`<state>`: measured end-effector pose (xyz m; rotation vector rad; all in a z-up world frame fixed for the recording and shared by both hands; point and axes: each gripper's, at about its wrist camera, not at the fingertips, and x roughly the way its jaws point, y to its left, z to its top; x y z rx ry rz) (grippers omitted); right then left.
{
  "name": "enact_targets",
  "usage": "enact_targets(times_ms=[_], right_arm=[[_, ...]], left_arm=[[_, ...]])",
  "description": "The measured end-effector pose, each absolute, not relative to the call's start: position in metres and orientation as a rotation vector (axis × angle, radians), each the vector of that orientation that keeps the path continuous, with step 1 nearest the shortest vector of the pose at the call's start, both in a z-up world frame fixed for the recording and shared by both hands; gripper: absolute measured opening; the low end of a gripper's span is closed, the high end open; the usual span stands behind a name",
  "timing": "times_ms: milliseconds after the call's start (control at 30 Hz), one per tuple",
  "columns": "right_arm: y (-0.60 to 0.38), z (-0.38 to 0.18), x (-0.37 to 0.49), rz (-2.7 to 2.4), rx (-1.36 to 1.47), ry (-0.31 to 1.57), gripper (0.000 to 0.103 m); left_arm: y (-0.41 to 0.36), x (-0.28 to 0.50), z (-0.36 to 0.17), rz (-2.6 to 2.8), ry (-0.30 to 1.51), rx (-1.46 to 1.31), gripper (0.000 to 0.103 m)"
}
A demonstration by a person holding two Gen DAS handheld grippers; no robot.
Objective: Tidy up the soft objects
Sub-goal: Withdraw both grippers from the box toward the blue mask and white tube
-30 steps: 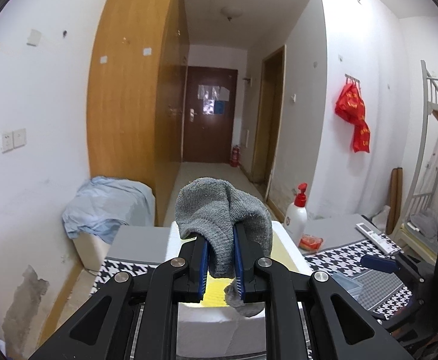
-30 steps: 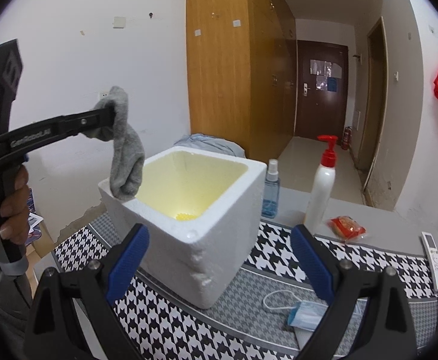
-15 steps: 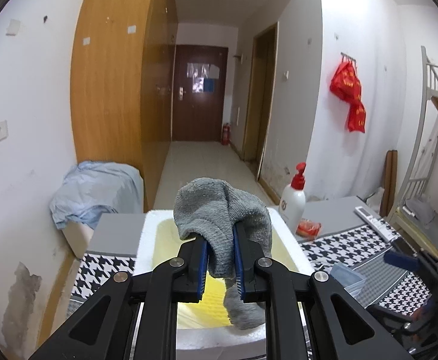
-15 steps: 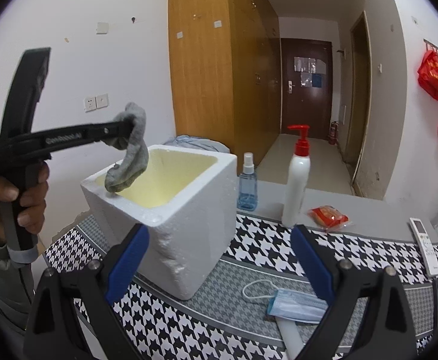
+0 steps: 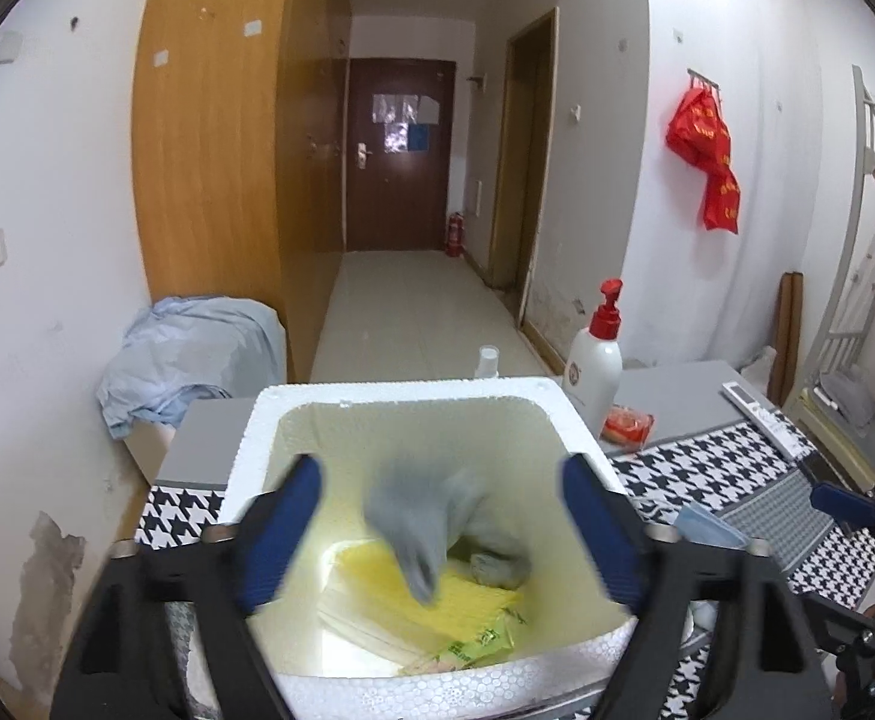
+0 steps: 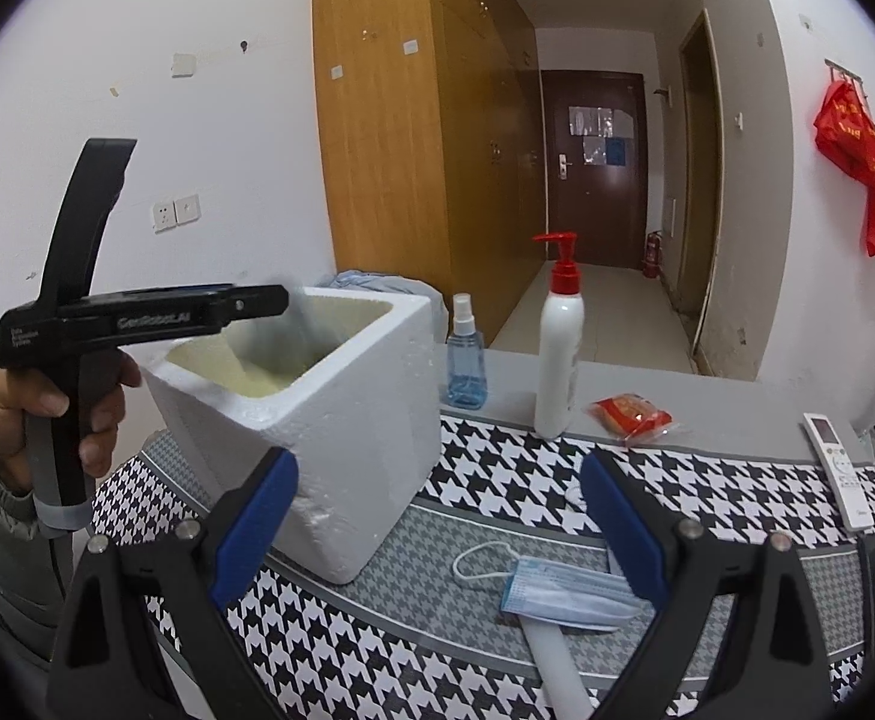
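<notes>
Left gripper jaws opening over the foam box — grey sock loose, blurred between them. Right gripper spread wide, nothing in it — face mask below.

The box is white foam, bumpy like tiny beads. The sock is soft grey knit cloth. The tablecloth looks like woven cloth. The bottle is smooth plastic. The wardrobe is shiny wood.

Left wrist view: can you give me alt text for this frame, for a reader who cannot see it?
A grey sock, blurred, sits free between the opening jaws of the left gripper, inside a white foam box that already holds yellow packets and another grey item. Behind the box stand a red-capped pump bottle and a hallway.
</notes>
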<state>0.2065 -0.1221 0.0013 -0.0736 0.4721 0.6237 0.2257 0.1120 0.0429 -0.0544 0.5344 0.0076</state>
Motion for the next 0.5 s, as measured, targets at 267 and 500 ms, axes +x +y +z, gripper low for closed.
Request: enact_targets(times_ms=[267, 500], right_arm=[[-0.131, 0.001, 0.205, 0.622, -0.060, 0.468, 0.097], [-0.138, 0.006, 0.201, 0.611, -0.047, 0.459, 0.097]], left_arm=[[0.104, 0.220, 0.046, 0.035, 0.520, -0.040, 0.102], [0.096, 0.195, 0.056, 0.026, 0.459, -0.040, 0.102]])
